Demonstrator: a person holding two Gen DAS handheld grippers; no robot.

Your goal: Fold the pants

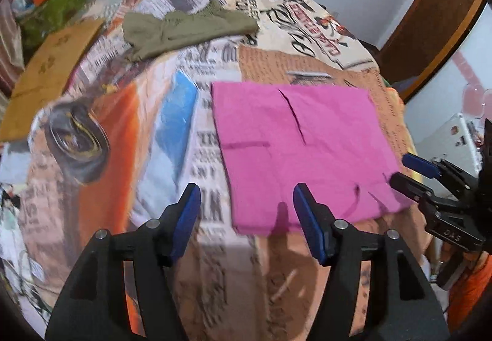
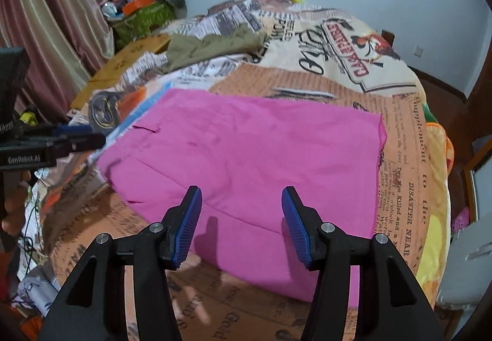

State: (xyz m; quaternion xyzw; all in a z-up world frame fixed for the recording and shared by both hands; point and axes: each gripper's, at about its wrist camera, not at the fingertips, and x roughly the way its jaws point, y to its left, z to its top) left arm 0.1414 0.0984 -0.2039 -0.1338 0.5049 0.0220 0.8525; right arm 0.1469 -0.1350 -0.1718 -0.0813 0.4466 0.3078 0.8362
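Pink pants lie folded into a flat rectangle on my printed bedspread; both my left gripper and right gripper hover spread apart, empty, perhaps one fold remaining.

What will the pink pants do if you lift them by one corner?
The pink pants would probably droop and unfold: they are thin cloth lying flat in layers on the bedspread. They look light, so one tool could likely lift them. Pushed, they would probably bunch into wrinkles rather than slide.
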